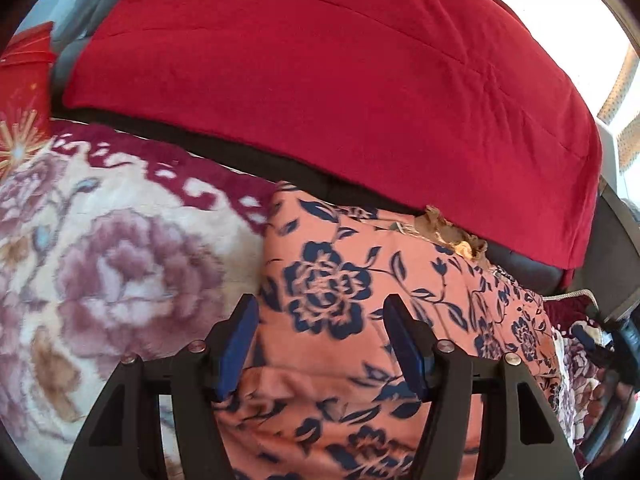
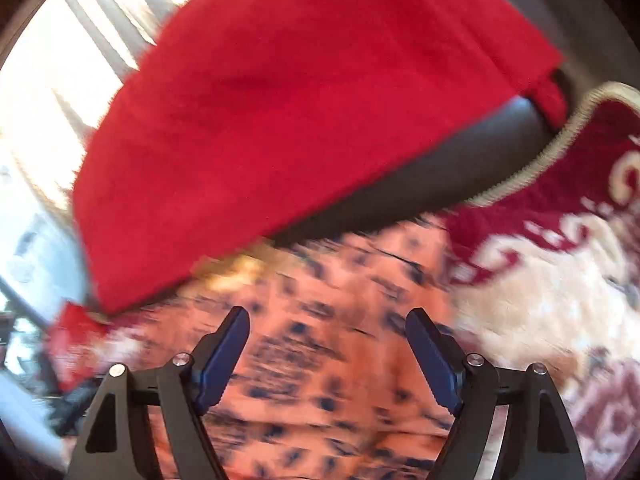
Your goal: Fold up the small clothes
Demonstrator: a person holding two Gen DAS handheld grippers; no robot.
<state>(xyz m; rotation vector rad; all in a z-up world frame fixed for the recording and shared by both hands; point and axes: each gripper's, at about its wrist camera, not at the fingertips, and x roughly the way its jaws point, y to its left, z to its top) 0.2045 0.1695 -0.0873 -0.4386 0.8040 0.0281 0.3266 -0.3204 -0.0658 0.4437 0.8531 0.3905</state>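
Two tools angled down over floral garment (image 1: 344, 280), jaws apart

Each gripper, left gripper (image 1: 320, 316) and right gripper (image 2: 328, 330), has black angular plastic arms, silver screws at the joints, and dark blue ribbed pads (image 1: 406, 350).

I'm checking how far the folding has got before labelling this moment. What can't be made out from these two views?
- Peach floral garment: its near part is cut off by the left wrist view's bottom edge and hidden behind the left hand-held gripper, so its folds can't be counted.
- The same garment in the right wrist view is smeared by motion blur.
- Tan lump at the garment's far edge: partly under the red cloth, unidentifiable.
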